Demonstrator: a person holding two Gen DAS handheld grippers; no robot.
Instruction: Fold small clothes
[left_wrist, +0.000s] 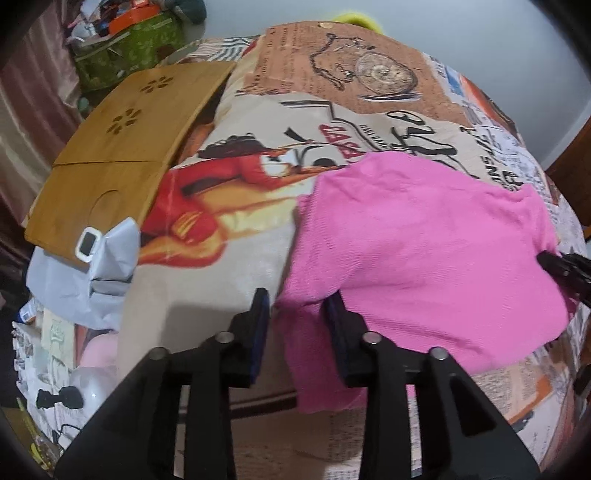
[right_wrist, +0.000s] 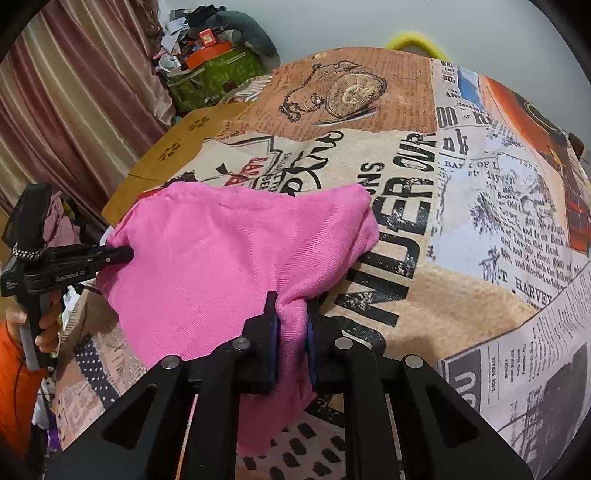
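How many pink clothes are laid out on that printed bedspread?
1. A single pink garment lies on the bedspread, near its front edge, right of the wooden board. Part of it hangs over the edge. Others may be hidden beneath it.

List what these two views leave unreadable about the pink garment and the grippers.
- Right wrist view: cloth bunched in the right gripper hides which part of the pink garment is pinched; no sleeve or neckline can be made out.
- Left wrist view: the right gripper is cut off by the frame edge, its tips buried in cloth.
- Left wrist view: the left gripper covers the near hem.
- Both views: the garment covers the bedspread beneath.
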